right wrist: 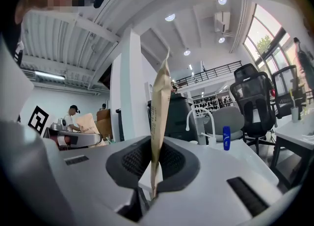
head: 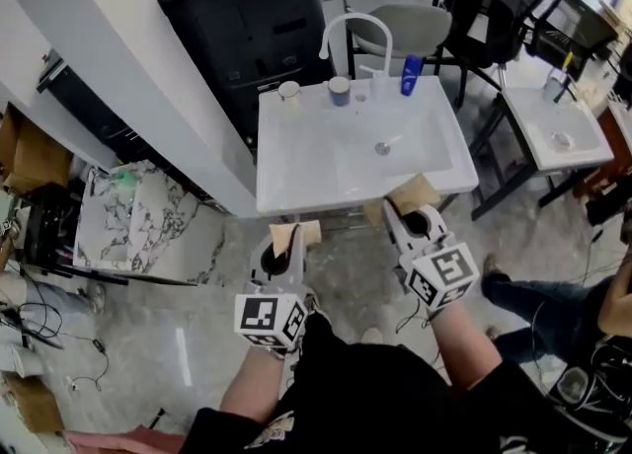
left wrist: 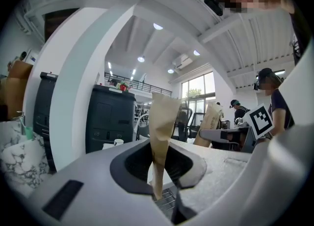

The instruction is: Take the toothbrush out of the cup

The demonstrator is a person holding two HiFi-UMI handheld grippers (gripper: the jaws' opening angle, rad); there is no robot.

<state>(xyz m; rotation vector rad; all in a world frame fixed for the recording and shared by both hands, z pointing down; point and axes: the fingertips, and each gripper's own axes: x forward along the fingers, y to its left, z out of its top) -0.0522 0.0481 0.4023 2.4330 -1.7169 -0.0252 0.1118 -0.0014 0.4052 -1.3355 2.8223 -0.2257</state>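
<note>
Head view: approach step, left hand-held gripper (head: 287,245) and right hand-held gripper (head: 409,213) each clamped on a tan paper scrap (right wrist: 159,102), short of the white ceramic sink (head: 296,176); next, reach the small blue-grey cup (head: 339,91) on its back rim, toothbrush too small to make out.

glossy smooth sink (head: 296,171); matt grey plastic left hand-held gripper (left wrist: 163,183); creased brown paper (left wrist: 162,122).

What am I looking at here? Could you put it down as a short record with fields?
Setting: white sink with a curved faucet
On the sink's back edge: white cup, bluish cup, blue bottle
Toothbrush: too small to make out
Left hand-held gripper: shut on a brown paper strip, short of the sink
Right hand-held gripper: shut on a second brown paper strip, near the sink's front edge
Cups: not yet reached
</note>
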